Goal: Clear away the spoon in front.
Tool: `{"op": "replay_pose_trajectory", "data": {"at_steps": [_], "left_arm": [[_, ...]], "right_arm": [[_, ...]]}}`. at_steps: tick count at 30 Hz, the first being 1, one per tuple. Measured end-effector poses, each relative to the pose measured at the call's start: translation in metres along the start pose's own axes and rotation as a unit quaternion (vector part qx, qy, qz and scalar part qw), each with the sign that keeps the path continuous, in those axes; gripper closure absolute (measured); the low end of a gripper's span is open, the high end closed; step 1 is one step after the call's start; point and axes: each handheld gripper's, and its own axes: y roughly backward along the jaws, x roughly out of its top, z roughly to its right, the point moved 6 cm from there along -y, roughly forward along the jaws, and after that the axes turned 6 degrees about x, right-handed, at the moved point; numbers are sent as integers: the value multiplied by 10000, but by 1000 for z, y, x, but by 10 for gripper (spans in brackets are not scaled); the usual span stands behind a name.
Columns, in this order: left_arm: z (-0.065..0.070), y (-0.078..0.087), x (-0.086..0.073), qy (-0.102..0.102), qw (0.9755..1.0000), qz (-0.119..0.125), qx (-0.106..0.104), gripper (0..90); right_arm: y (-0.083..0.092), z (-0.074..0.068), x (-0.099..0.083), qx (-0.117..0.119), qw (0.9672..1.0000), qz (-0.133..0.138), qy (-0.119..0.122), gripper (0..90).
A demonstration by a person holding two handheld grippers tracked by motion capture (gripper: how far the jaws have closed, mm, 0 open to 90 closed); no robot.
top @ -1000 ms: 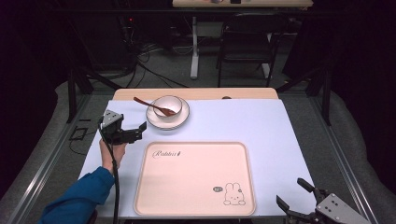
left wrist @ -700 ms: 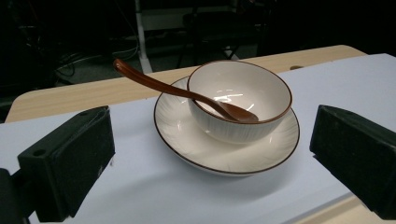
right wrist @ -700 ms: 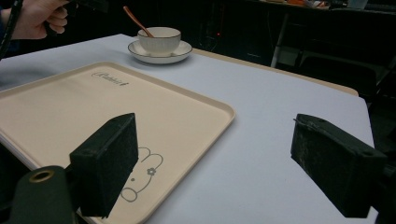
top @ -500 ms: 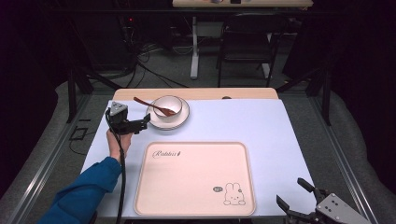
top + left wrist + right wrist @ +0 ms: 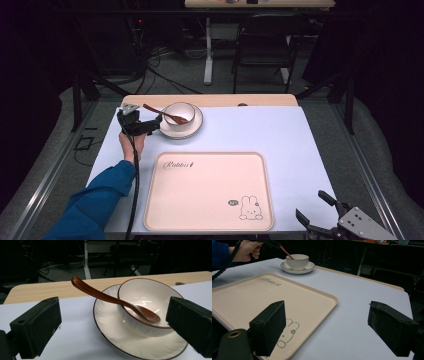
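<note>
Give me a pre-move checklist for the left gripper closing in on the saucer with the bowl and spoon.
1. Left gripper jaws open: ok, wide apart.
2. Aimed at the saucer: ok, its near rim lies between the jaws.
3. Bowl sits upright on the saucer: ok.
4. Spoon secure: not ok, it only leans on the bowl's rim, handle sticking out.
5. Tray free to receive: ok, nothing on it.
6. Right gripper out of the way: ok, open at the table's near right corner.

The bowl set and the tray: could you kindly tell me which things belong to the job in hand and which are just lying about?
In the job:
left hand-held gripper, open
spoon
bowl
saucer

Lying about:
tray
right hand-held gripper, open
chair
</note>
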Motion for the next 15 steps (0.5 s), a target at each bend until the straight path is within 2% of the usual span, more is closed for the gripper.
{"op": "replay_pose_trajectory", "data": {"at_steps": [2, 7, 10, 15], "left_arm": [[0, -5, -1, -15, 10000, -66, 43, 1], [-4, -15, 0, 114, 9998, -69, 128, 11], [-7, -20, 0, 160, 9995, -79, 242, 46], [-7, -28, 4, 279, 9995, -81, 160, 154]], "right_arm": [[0, 0, 0, -1, 10000, 3, -15, 143], [0, 0, 0, -3, 10000, 7, -14, 143], [0, 1, 0, -8, 10000, 5, -13, 143], [0, 1, 0, -13, 10000, 14, -14, 143]]}}
